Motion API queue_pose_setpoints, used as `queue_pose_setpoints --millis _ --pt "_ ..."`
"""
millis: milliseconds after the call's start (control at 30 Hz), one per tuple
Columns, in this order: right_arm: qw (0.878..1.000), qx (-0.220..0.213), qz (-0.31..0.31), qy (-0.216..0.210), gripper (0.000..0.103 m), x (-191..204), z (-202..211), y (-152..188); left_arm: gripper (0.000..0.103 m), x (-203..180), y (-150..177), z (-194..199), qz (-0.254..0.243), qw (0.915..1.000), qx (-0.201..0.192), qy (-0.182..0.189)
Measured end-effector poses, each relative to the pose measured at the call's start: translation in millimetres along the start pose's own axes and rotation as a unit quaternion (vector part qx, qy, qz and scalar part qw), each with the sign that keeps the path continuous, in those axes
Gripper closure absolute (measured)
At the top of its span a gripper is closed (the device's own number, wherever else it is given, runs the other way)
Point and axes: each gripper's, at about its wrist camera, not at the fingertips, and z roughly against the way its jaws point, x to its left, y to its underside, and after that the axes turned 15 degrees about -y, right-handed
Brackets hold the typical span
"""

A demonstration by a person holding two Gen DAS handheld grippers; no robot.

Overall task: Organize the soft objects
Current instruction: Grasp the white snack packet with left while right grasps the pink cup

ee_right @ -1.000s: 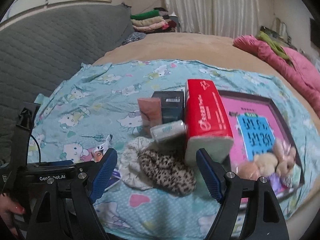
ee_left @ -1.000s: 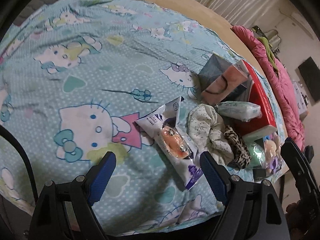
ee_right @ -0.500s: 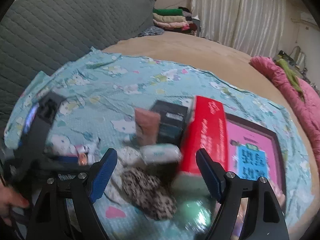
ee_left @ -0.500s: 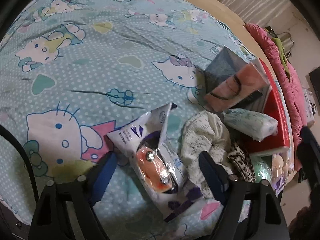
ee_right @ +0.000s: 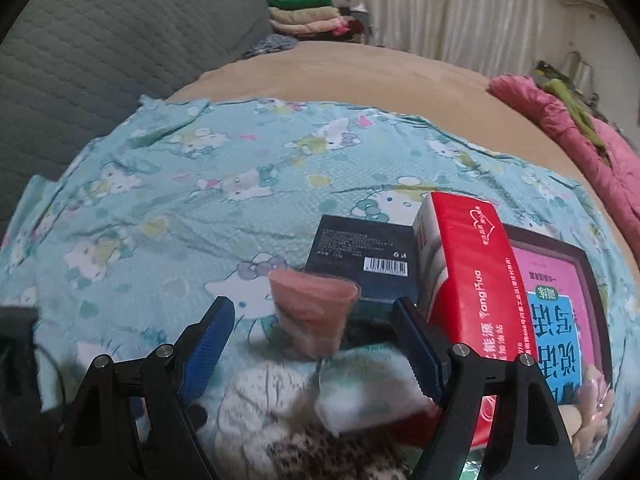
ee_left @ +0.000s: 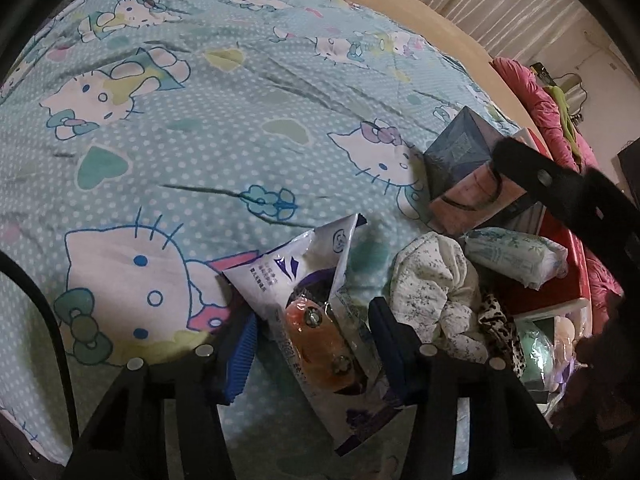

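Glossy plastic packet [ee_left: 320,300], matt cotton bedsheet [ee_left: 208,128], glossy red carton [ee_right: 476,280]

Blurred leopard-print cloth [ee_right: 340,456]; frame-cut

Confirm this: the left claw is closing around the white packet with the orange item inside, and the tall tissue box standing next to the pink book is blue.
Not quite. The tissue box is red, not blue, as the right wrist view shows. The rest holds: the left claw is closing with the white packet between its fingers, and the box stands beside the pink book.

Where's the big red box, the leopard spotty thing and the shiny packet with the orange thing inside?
red box [ee_right: 476,272], right wrist view, its top face.
leopard scrunchie [ee_left: 500,328], left wrist view, its spotted cloth.
shiny packet [ee_left: 316,276], left wrist view, its middle.
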Motion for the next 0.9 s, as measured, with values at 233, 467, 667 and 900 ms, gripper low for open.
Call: queue_pose_setpoints --millis 233,467,667,900 --pt "0.999 -0.027 -0.008 0.020 0.037 -1.2 -11.6 3.9 0.050 5.6 1.9 1.3 0.010 0.9999 -0.003 0.008" --pt "0.999 -0.049 -0.011 0.003 0.060 -6.6 -4.8 4.3 0.051 5.8 3.6 4.6 0.013 0.9998 -0.012 0.007" --pt "0.996 -0.076 -0.027 -0.035 0.063 -11.6 22.7 4.8 0.062 11.8 1.5 5.8 0.023 0.9994 -0.017 0.018" --pt "0.992 -0.110 -0.034 -0.056 0.063 -16.8 65.9 4.4 0.068 22.6 3.2 20.8 0.036 0.9977 -0.041 0.040"
